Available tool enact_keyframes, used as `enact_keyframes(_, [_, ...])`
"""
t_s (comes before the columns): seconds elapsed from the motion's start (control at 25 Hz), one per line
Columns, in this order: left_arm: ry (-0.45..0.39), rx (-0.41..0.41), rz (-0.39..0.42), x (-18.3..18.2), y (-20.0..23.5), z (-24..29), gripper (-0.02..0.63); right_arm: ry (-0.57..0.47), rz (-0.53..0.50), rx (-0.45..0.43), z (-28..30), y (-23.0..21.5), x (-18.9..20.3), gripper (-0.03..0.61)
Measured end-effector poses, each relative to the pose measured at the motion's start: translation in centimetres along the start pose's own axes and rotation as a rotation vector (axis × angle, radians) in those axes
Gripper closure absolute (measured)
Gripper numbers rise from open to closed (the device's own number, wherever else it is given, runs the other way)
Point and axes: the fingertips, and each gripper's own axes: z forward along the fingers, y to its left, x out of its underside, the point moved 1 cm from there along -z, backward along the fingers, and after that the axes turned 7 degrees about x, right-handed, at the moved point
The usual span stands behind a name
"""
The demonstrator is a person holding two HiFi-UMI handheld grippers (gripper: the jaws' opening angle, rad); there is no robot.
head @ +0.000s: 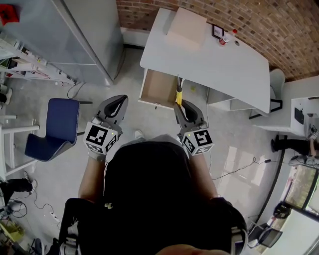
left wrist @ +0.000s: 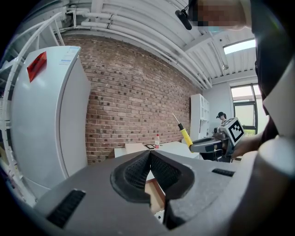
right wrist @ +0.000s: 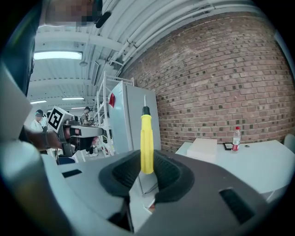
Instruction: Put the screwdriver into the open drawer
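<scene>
Our right gripper (right wrist: 146, 171) pinches the screwdriver (right wrist: 146, 138) by its yellow handle, tip up. Our left gripper (left wrist: 150, 159) is pressed together, empty. We judge this the carrying step. Next we must reach the open drawer (head: 158, 89) under the desk (head: 219, 62).

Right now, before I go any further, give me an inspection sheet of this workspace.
Surface: white desk, mostly bare.
Job's things: screwdriver held in the right gripper; open drawer at the desk's edge, nothing seen inside.
Clutter: cardboard box, bottle and small dark frame on the desk.
Grippers: left gripper shut, empty; right gripper shut on the screwdriver's yellow handle.
Cables: cable across the floor.
Surroundings: brick wall, grey cabinet, blue chair.
</scene>
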Motion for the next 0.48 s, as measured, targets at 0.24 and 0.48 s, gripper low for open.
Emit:
enact_keyframes(0.24, [0.010, -0.054, -0.043, 1.2, 3.2, -1.7, 0.611, 0.051, -0.033, -0.034, 3.5, 1.1, 0.5, 0.488])
enact_keyframes(0.48, [0.027, -0.120, -0.093, 2.1, 4.9, -1.9, 0.611, 0.134, -0.043, -0.085, 6.5, 0.7, 2.0, 0.488])
